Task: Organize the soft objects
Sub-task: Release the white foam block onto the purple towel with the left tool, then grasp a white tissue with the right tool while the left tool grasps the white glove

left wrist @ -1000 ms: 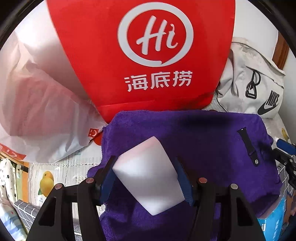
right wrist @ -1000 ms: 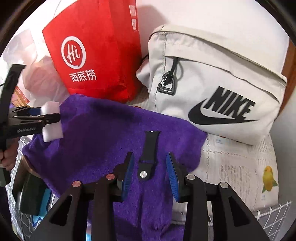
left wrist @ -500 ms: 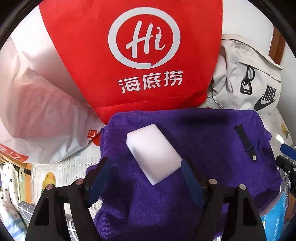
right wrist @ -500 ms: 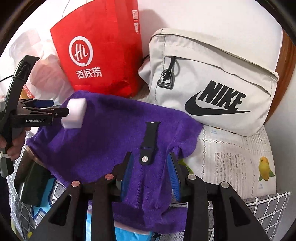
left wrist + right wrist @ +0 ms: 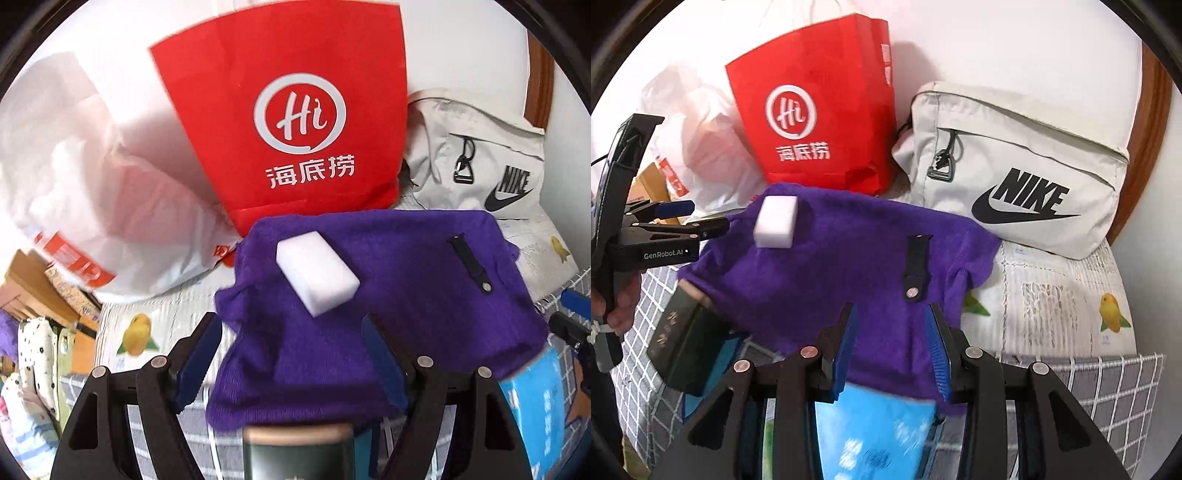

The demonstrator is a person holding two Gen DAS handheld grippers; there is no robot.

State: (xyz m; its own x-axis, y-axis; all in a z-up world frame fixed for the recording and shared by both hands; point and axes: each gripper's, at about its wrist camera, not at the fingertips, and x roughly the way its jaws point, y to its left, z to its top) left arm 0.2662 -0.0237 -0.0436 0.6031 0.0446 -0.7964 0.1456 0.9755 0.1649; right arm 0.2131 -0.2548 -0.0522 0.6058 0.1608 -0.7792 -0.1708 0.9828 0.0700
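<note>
A white sponge block [image 5: 317, 271] lies loose on the purple towel [image 5: 406, 295], near its far left corner. My left gripper [image 5: 291, 332] is open and pulled back from the sponge, with nothing between its pads. A black watch strap [image 5: 918, 266] rests on the towel [image 5: 831, 273] toward the right side. Just short of the strap, my right gripper [image 5: 892, 314] hovers open over the towel's near edge, holding nothing. In the right wrist view the sponge [image 5: 776, 220] sits just ahead of the left gripper [image 5: 705, 218], held by a person's hand.
A red paper bag [image 5: 295, 122], a white plastic bag [image 5: 92, 192] and a beige Nike bag [image 5: 1015, 177] stand behind the towel. A dark green box [image 5: 683, 343] and a blue packet [image 5: 875, 435] poke out under the towel. A bird-print sheet [image 5: 1071, 295] lies to the right.
My left gripper opened and let go of the sponge, which now lies on the towel. Both grippers have drawn back and up from the towel.
</note>
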